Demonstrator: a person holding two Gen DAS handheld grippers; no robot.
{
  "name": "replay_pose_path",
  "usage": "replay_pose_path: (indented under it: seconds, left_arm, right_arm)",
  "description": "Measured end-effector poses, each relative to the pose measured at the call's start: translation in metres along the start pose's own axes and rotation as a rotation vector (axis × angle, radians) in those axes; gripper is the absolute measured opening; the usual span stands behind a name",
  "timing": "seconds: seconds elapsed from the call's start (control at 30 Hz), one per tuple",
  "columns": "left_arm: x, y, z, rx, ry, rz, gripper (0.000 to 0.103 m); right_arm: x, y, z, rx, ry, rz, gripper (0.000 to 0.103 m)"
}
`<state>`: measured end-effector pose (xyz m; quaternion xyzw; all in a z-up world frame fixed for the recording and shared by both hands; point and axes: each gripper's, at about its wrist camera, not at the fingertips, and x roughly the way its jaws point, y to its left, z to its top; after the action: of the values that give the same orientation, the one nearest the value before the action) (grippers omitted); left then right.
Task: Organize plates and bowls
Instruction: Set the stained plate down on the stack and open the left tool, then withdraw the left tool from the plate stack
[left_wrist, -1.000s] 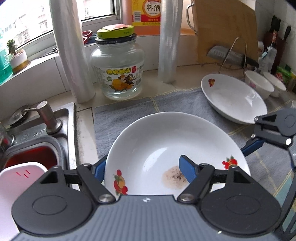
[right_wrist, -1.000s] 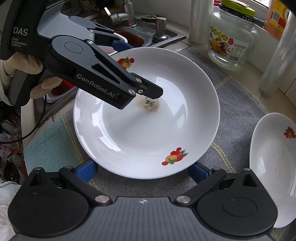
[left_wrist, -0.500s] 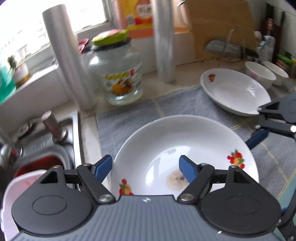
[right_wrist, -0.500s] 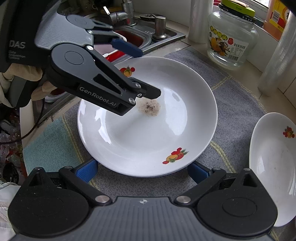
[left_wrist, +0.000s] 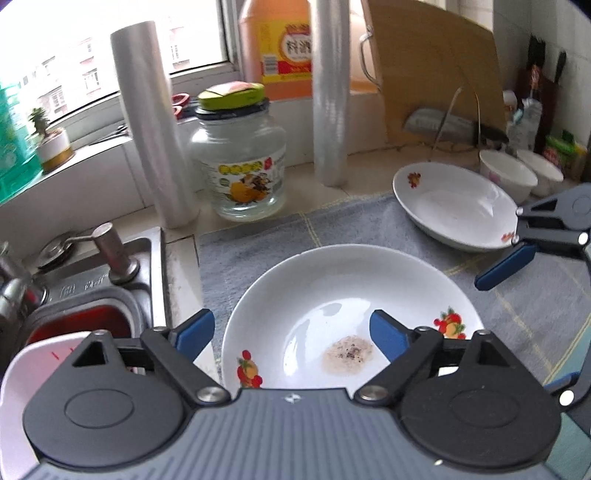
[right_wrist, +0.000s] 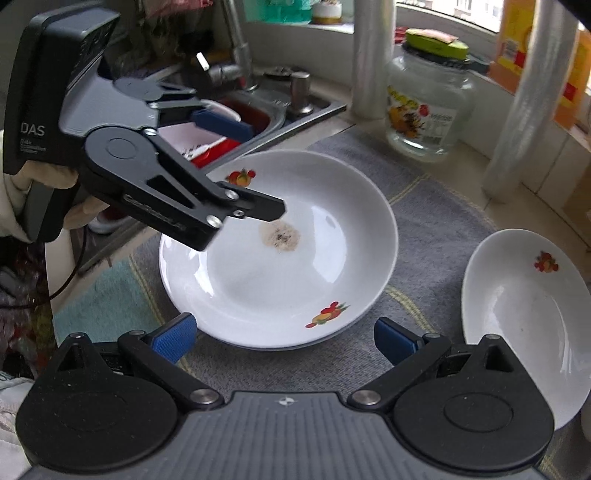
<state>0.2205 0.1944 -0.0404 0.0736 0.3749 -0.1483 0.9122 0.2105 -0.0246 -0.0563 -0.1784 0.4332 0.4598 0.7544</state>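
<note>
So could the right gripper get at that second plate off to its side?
Probably yes: the right gripper is open and empty, and the second plate lies uncovered on the cloth beside it.

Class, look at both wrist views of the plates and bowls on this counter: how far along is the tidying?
Done: little; the soiled plate lies flat on the grey cloth. In hand: nothing. The left gripper has just been opening, its pads off that plate's rim; the right gripper hangs open beside it. Left: this plate, the second plate and two small bowls remain ungathered.
</note>
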Motion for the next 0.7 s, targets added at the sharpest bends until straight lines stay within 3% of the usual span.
replay_pose_path:
  seconds: [0.47,0.7]
  left_arm:
    - [-0.034,-0.007,-0.013,-0.119,-0.043,-0.006,0.095]
    - [-0.043,-0.025,-0.016,-0.170,-0.065,0.004,0.095]
  right_arm:
    - [-0.017,0.017,-0.027,0.029,-0.101,-0.234,0.103]
    - [-0.030,0.015,-0.045,0.083,-0.113,-0.306,0.103]
